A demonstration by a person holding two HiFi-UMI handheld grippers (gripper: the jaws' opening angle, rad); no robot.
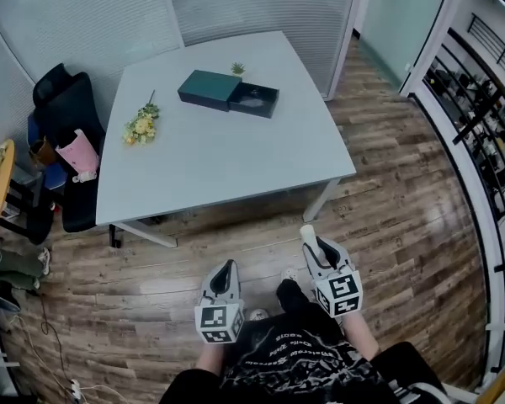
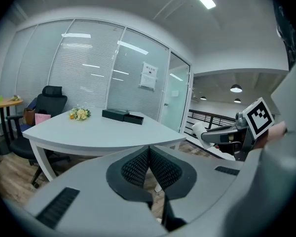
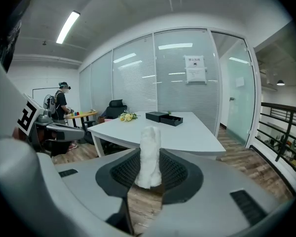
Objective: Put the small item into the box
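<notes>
Well, the right tongs (image 3: 149,167) pinch a small white item (image 3: 150,139) that looks like a soft roll. It stands up straight between the two pads. The left tongs (image 2: 149,154) are pressed together with nothing in them. Both tongs are low over the wood floor (image 1: 404,192), well apart from the white tabletop (image 1: 227,158). On the far part of the tabletop sits the dark box (image 1: 254,99), open on top. Its green lid (image 1: 209,88) lies right against it. A tiny green plant (image 1: 238,68) stands just behind the box. A bunch of yellow flowers (image 1: 140,126) lies near the left side of the tabletop. A black chair (image 1: 67,108) stands by that side, with a pink bag (image 1: 78,154) at its seat.
</notes>
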